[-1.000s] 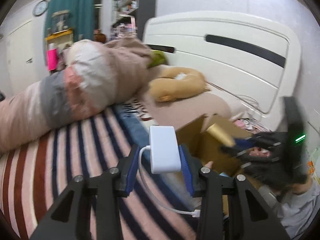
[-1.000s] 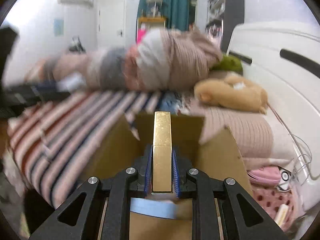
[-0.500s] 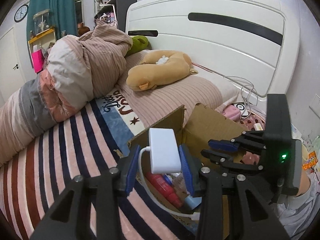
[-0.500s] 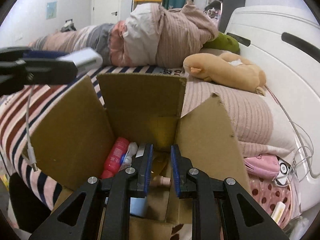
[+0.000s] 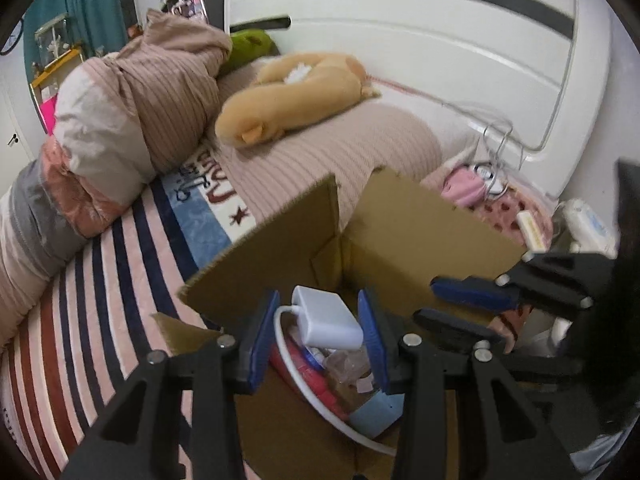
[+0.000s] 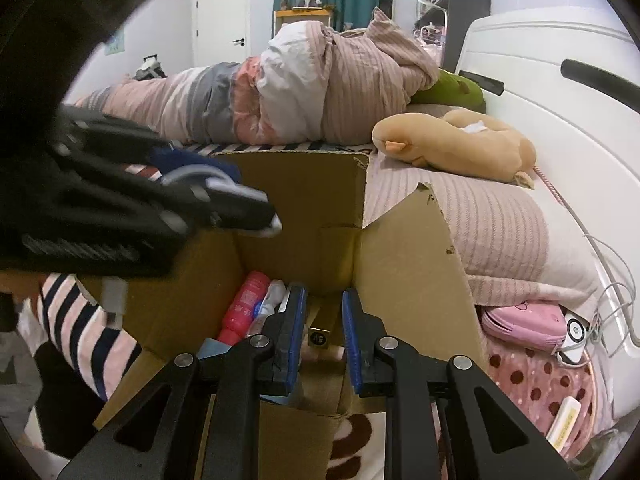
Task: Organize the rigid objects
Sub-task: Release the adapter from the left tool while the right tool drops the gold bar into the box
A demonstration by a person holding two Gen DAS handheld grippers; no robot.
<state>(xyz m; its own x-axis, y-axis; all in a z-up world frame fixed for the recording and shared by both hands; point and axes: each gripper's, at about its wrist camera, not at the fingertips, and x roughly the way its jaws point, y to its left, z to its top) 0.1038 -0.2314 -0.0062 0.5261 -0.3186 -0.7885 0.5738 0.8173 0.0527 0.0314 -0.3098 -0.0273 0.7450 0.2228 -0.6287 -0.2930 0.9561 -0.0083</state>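
2 grippers point(image 5: 318, 330) point(image 6: 323, 326) over cardboard box point(image 5: 420, 236).

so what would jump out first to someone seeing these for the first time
The open cardboard box on the striped bed dominates both views, already holding a red bottle and other small items. Right over it, the left gripper holds a white adapter with its cable trailing into the box, while the right gripper hangs empty beside it. Behind, a tan plush toy lies near the white headboard.

Right hand-held gripper point(image 6: 323, 320), jaws narrowly apart and empty, over open cardboard box point(image 6: 408, 256).
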